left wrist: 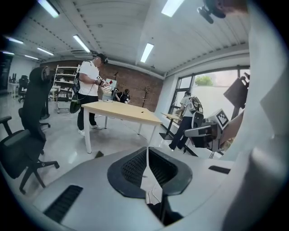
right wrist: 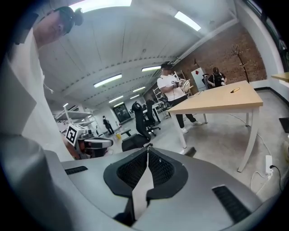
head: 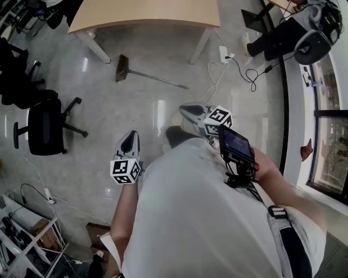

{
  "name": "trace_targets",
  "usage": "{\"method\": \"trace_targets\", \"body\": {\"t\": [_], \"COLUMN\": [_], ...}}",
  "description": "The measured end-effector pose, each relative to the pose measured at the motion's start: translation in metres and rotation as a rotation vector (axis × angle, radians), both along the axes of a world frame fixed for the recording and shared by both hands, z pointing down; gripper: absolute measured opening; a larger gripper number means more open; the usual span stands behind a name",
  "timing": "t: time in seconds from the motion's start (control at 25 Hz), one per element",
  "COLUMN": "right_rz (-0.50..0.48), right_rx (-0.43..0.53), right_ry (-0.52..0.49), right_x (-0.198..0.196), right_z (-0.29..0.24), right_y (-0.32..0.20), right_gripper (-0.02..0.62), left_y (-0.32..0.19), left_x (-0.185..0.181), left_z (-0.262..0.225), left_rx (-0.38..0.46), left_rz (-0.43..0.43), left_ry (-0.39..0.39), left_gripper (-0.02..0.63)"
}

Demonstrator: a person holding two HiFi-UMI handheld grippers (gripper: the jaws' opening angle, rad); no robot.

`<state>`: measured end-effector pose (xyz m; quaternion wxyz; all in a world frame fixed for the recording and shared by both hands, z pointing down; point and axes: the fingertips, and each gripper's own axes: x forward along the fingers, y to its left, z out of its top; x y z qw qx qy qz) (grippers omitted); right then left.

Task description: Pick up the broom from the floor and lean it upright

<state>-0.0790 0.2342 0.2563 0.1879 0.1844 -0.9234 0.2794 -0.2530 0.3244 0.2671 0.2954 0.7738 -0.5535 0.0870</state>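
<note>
The broom (head: 147,74) lies flat on the grey floor just in front of the wooden table (head: 147,13), with its dark bristle head (head: 122,68) to the left and its thin handle running to the right. Both grippers are held in the air well short of it, with nothing in them. In the head view my left gripper (head: 129,137) is shut, and my right gripper (head: 190,111) is shut too. The left gripper view shows its jaws (left wrist: 147,149) closed tip to tip, with the broom head (left wrist: 98,154) small beyond them. In the right gripper view the jaws (right wrist: 148,148) also meet, and the broom head (right wrist: 191,152) shows beside a table leg.
A black office chair (head: 46,127) stands to the left. A power strip with cables (head: 223,54) lies right of the table leg. A person (left wrist: 88,90) stands behind the table. Wire shelving (head: 27,244) is at the lower left, and windows line the right wall.
</note>
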Motion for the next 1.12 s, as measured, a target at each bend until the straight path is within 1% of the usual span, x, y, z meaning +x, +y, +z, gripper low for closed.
{"method": "trace_targets", "body": {"t": [0.12,0.36,0.48,0.6,0.68,0.8,1.04,1.12], "right_rz": [0.012,0.049,0.076,0.123,0.174,0.276,0.474,0.543], "right_rx": [-0.009,-0.046,-0.050,-0.039,-0.042,-0.063,-0.086,-0.088], "right_ry": [-0.025,-0.061,-0.057,-0.035,-0.031,-0.016,0.007,0.026], "right_x": [-0.006,-0.007,0.001,0.011,0.025,0.053,0.091,0.097], "right_z": [0.004,0.015,0.023,0.026,0.026,0.033,0.048,0.056], "right_y": [-0.030,-0.088,-0.116,-0.129,-0.136,-0.154,-0.170,-0.176], "right_gripper": [0.018,0.018,0.018,0.018,0.018,0.018,0.018,0.018], "left_y": [-0.029,-0.109,-0.148,-0.173,-0.188,-0.224,-0.283,-0.302], "left_x": [-0.002,0.004,0.012,0.017,0.028,0.050,0.090,0.097], "left_z": [0.000,0.001,0.004,0.004,0.004,0.008,0.024,0.033], "left_rx": [-0.020,-0.053,-0.049,-0.048,-0.056,-0.070,-0.082,-0.079], "left_rz": [0.022,0.123,0.179,0.248,0.308,0.415,0.650,0.745], "left_ry": [-0.016,-0.067,-0.083,-0.094,-0.102,-0.109,-0.108,-0.117], "left_gripper": [0.020,0.020,0.020,0.020,0.020,0.020,0.020,0.020]}}
